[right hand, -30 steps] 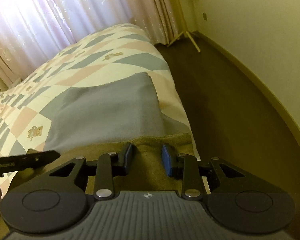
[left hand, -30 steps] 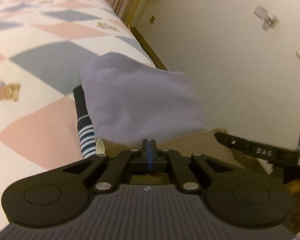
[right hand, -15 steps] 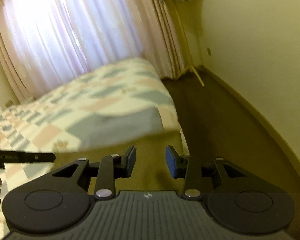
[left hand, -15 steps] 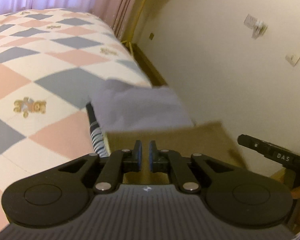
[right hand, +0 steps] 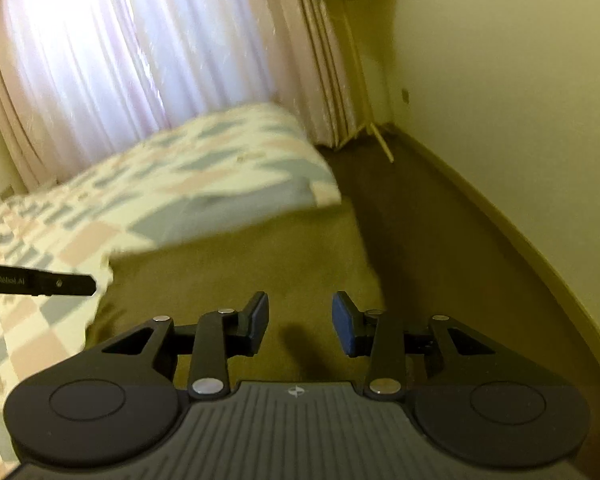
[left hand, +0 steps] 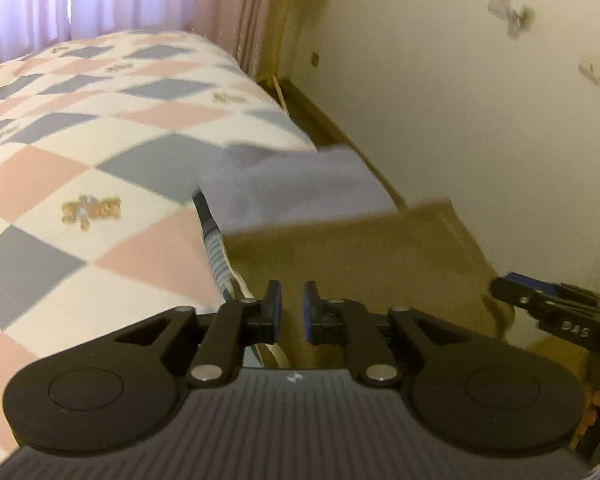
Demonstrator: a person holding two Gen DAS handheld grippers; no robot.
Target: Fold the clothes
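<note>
An olive-tan garment (left hand: 360,248) lies folded on the bed's near corner, and it also fills the middle of the right wrist view (right hand: 260,256). Beyond it rests a folded grey-lavender cloth (left hand: 296,188), blurred in the right wrist view (right hand: 236,204). A navy striped garment (left hand: 216,256) sticks out at the left from under these two. My left gripper (left hand: 291,308) hovers over the olive garment's near edge, open by a small gap and holding nothing. My right gripper (right hand: 300,320) is open wider above the same garment, also holding nothing.
The bed carries a checkered quilt (left hand: 80,152) in pink, grey and white. Dark floor (right hand: 440,240) runs along the bed's right side to a cream wall (left hand: 480,100). Curtains (right hand: 120,60) and a wooden stand leg (right hand: 364,92) are at the back.
My left gripper was shut at the olive garment's edge and has opened and let go. Both grippers have lifted and pulled back; the right one has opened a little wider.
</note>
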